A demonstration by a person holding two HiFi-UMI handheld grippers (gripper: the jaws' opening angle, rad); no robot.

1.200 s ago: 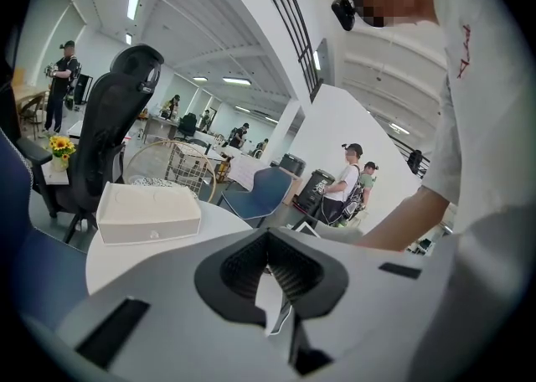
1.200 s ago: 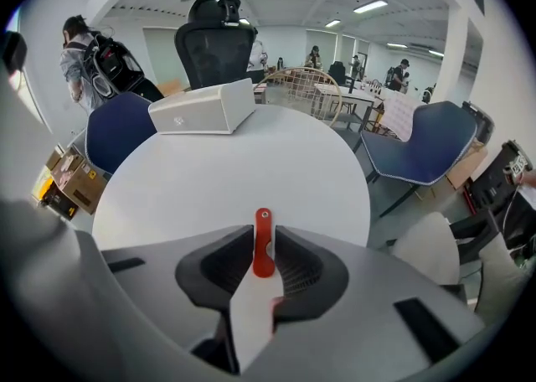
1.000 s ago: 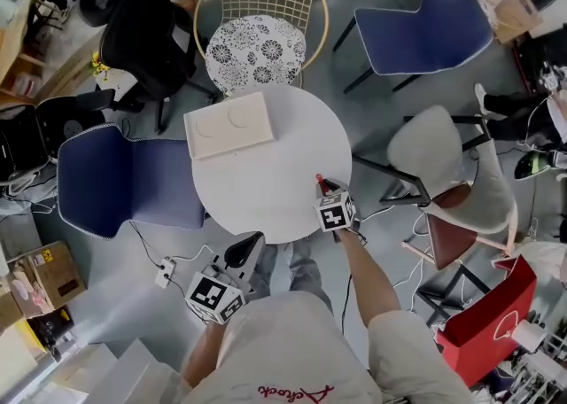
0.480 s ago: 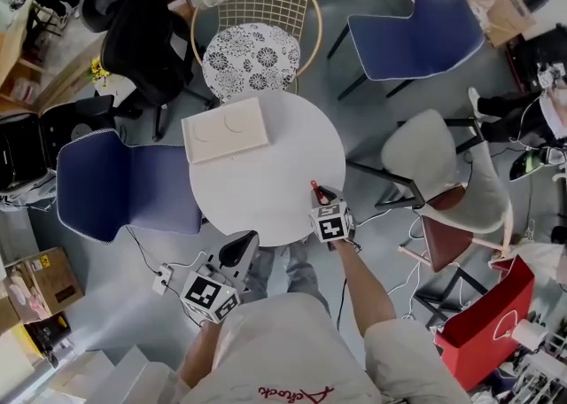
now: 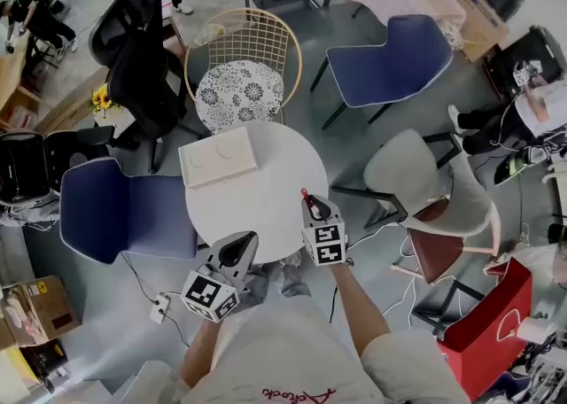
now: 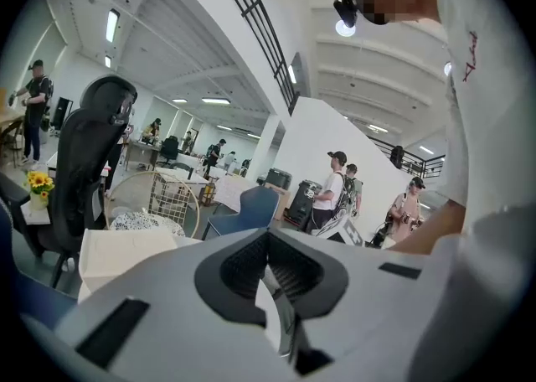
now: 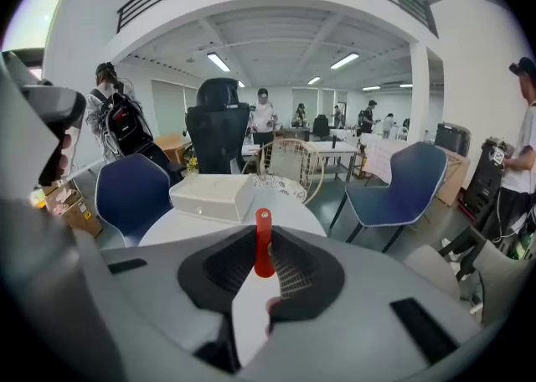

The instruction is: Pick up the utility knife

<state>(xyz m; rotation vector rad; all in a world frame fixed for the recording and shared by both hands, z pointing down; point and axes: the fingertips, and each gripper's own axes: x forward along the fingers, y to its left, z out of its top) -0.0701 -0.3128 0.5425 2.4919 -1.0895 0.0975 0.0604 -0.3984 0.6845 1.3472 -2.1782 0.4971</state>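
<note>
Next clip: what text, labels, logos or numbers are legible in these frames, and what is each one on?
Nothing can be quoted with certainty.
Red script on the shirt: cut by the frame edge, unreadable.
Yellow label on the cardboard box: too small.
White emblem on the red bag: outline only, no words.
Square markers on the cubes: patterns, no letters.
</note>
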